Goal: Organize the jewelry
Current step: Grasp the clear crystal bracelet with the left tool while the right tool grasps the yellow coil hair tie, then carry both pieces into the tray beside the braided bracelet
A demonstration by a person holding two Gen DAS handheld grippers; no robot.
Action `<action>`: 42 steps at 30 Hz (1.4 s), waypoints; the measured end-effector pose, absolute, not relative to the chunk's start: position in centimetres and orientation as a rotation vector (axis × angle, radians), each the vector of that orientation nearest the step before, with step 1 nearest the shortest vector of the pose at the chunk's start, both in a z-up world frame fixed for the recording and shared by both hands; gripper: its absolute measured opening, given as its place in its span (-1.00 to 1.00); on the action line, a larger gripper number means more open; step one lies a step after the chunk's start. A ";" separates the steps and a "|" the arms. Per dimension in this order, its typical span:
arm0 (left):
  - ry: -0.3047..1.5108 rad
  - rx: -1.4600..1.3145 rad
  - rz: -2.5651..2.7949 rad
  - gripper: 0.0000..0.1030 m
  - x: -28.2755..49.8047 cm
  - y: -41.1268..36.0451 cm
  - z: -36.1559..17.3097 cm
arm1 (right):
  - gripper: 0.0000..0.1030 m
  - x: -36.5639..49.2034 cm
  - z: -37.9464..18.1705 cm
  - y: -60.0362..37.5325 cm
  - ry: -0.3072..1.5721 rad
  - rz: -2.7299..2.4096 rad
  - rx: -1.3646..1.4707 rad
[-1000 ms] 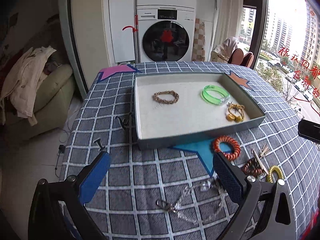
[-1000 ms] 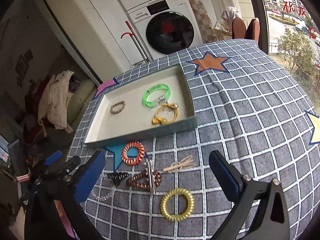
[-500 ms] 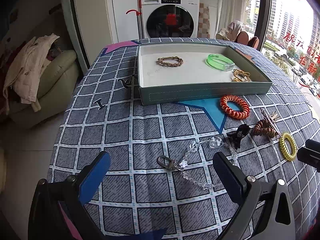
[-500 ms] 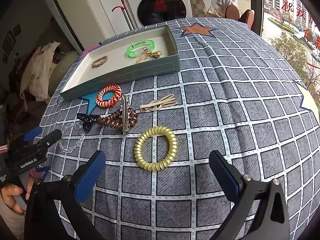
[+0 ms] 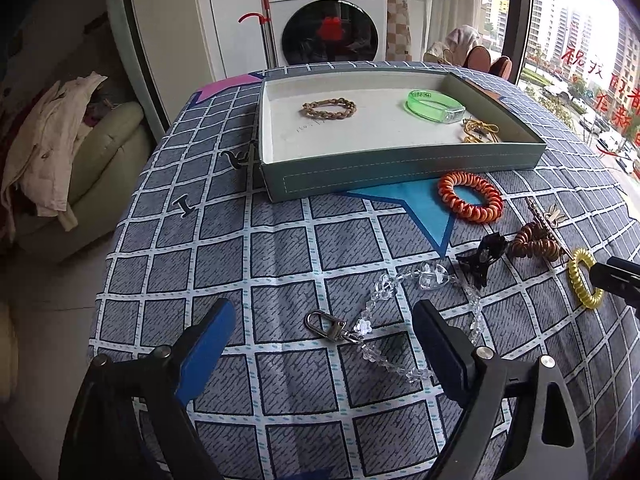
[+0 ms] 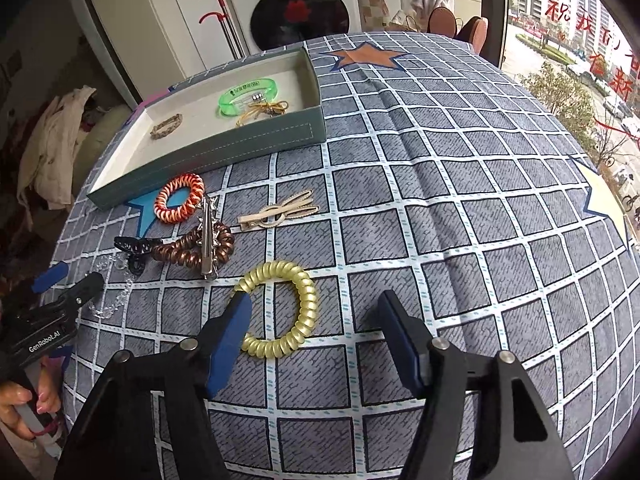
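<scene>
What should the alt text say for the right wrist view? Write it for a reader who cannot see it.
The open right gripper straddles one side of a yellow spiral hair tie on a grid-patterned tablecloth. Beyond lie more hair ties and clips, and a tray holding a green bangle.

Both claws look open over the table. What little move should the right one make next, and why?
Probably shut the right claw on the yellow coil. It is open, its left finger already overlaps the coil's near-left edge, and the coil lies flat on the cloth, outside the tray. Nudging slightly left first may centre the grip.
</scene>
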State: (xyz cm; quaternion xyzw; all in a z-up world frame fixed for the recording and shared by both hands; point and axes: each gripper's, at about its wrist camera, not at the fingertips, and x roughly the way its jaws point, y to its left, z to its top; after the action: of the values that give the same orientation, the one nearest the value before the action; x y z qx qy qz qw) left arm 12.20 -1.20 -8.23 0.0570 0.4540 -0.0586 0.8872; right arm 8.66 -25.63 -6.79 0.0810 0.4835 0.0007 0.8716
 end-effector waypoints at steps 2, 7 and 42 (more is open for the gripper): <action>0.952 0.121 -0.126 0.93 12.1 -1.2 -8.6 | 0.28 8.7 -6.9 -25.0 1.008 -0.009 0.113; 0.959 0.108 -0.135 0.92 11.8 -1.1 -8.7 | 0.19 8.3 -7.2 -23.6 0.995 -0.018 -0.008; 0.800 -0.090 -0.313 -0.50 11.1 1.0 0.3 | -0.80 8.7 -0.5 -24.3 0.877 0.085 0.122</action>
State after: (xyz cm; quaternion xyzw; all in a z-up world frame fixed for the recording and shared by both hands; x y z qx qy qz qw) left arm 11.13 0.97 0.29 -0.0436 0.3878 -0.1515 0.9082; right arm 8.73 -24.32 -0.55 0.0592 0.4241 0.0409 0.9028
